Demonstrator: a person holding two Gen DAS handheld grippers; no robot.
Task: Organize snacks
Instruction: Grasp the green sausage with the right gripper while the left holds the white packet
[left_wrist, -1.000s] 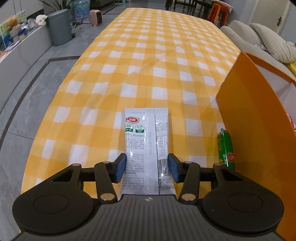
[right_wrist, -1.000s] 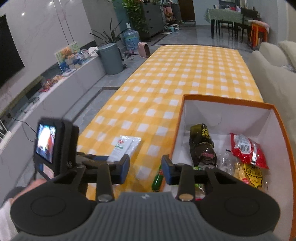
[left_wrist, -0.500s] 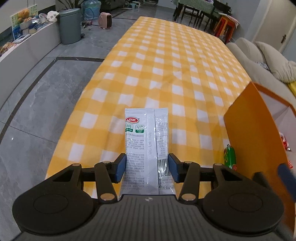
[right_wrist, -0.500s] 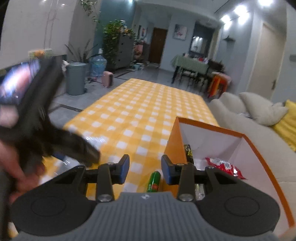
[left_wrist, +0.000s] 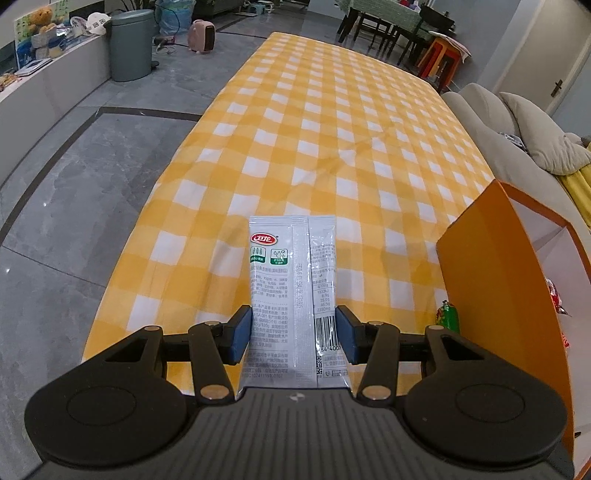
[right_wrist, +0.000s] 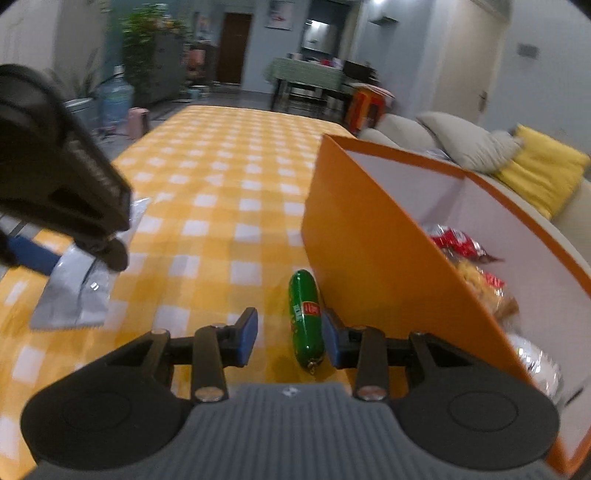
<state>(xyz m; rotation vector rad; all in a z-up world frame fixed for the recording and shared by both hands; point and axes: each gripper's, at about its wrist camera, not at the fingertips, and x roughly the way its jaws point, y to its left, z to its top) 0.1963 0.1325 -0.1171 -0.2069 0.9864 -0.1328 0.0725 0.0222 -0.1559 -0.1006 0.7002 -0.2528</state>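
Observation:
My left gripper (left_wrist: 293, 334) is shut on a silver snack packet (left_wrist: 293, 291) with a red logo and holds it above the yellow checked tablecloth (left_wrist: 332, 140). The packet also shows in the right wrist view (right_wrist: 79, 291), under the left gripper's body (right_wrist: 62, 195). My right gripper (right_wrist: 290, 336) is open and low over the table. A green sausage stick (right_wrist: 306, 317) lies between its fingers, close to the right fingertip. The stick also shows in the left wrist view (left_wrist: 447, 316). An orange box (right_wrist: 373, 236) with white inside stands just right of the stick.
The box holds several snacks, among them a red bag (right_wrist: 458, 243) and a yellow bag (right_wrist: 480, 284). A sofa (left_wrist: 491, 122) with cushions runs along the table's right side. The grey floor (left_wrist: 66, 192) lies beyond the table's left edge.
My left gripper has risen with the packet. My right gripper has dropped and moved left, off the box, so the green stick now lies between its open fingers.

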